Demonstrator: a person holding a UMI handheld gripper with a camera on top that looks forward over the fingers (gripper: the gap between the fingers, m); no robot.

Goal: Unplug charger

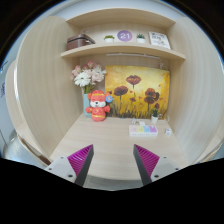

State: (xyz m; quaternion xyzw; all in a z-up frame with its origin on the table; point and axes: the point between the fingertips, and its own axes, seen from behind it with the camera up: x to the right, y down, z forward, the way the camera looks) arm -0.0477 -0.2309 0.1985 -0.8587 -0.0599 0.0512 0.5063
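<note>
Beyond the fingers, a red toy figure (97,105) is standing on the table (110,140) beside a vase of flowers (88,78); a flower painting (137,92) is leaning behind. Hand-held gripper (113,163) is hovering spread, pink pads (80,158) gripping nothing. Charger: possibly the small white items (143,128) under the painting, cannot tell. Shelf (120,48) above is carrying small items.

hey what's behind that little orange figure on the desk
Behind the orange figure stands a vase of white flowers, with a flower painting beside it. The vase's lower part is covered by the figure. The gripper is open, holding nothing.
</note>
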